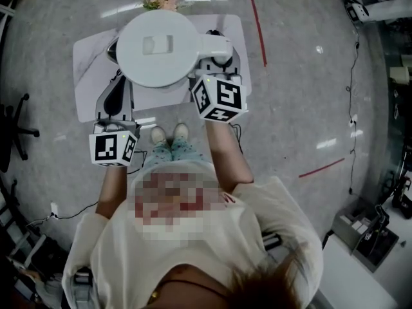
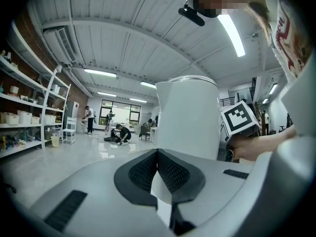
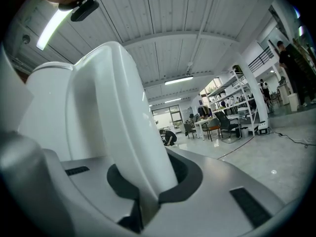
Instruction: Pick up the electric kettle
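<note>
Your right gripper [image 3: 148, 196] is clenched tight on the handle [image 3: 123, 122] of the white electric kettle [image 1: 154, 47], and the jaws are nearly together around it. The kettle sits upright with its lid on, out in front of you over the white table [image 1: 87, 82], and it looks raised clear of it. Your left gripper [image 2: 165, 196] is pinched on a thin white piece [image 2: 162, 191] low by the kettle's side, can't tell what that bit is
</note>
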